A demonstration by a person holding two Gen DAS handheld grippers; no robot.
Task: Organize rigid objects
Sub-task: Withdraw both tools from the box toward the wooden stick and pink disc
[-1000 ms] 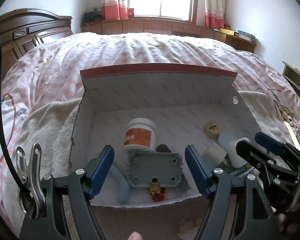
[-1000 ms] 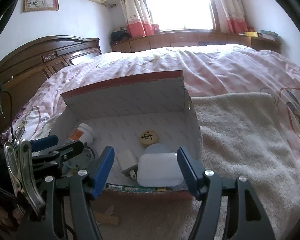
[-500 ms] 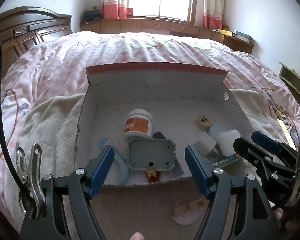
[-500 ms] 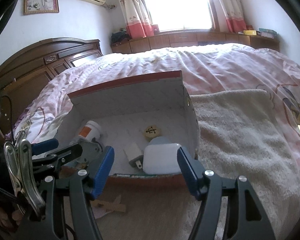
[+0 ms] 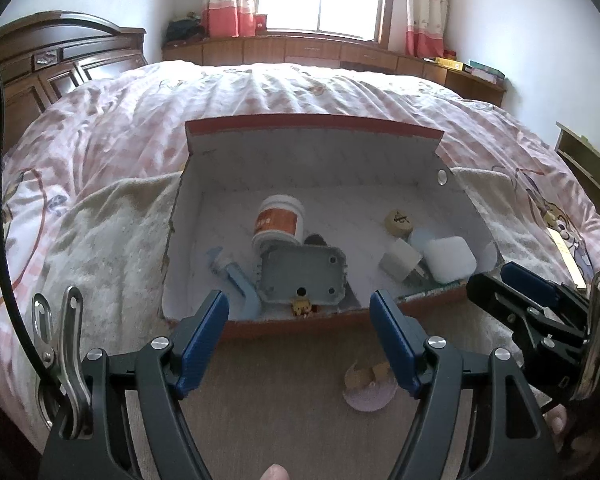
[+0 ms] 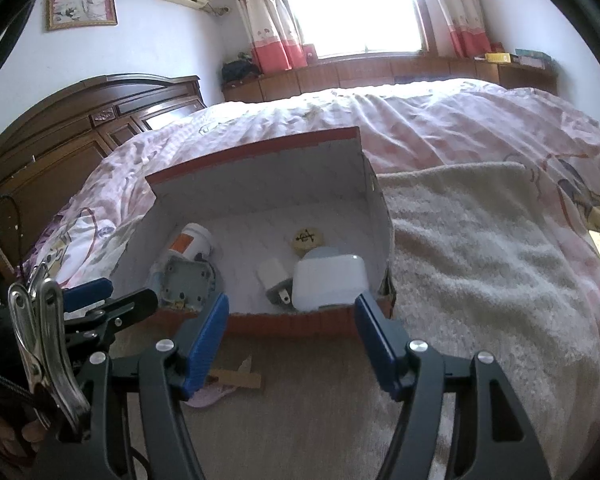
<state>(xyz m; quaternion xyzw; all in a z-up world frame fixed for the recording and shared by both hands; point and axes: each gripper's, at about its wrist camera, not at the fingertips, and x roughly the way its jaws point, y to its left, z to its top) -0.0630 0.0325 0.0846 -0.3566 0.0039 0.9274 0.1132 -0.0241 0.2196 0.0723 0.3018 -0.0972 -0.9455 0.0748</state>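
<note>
An open red-edged cardboard box (image 5: 312, 152) (image 6: 260, 176) lies on the bed. Inside are a white jar with an orange label (image 5: 280, 224) (image 6: 190, 244), a grey plastic case (image 5: 304, 276) (image 6: 186, 284), a blue piece (image 5: 236, 280), a round wooden chess piece (image 5: 398, 222) (image 6: 308, 238), a white plug adapter (image 5: 400, 260) (image 6: 274, 280) and a white rounded case (image 5: 450, 260) (image 6: 330, 284). My left gripper (image 5: 300, 340) is open and empty, just in front of the box. My right gripper (image 6: 292, 344) is open and empty, also in front of it.
The box rests on a cream towel (image 6: 480, 248) over a pink quilt (image 5: 300, 92). A pink and wooden scrap (image 5: 370, 388) (image 6: 228, 382) lies on the brown surface before the box. A dark wooden headboard (image 6: 80, 128) stands at the left.
Both grippers have drawn back from the box, still open and empty. The box and its contents look smaller and farther away; the scrap in front has come into view.
</note>
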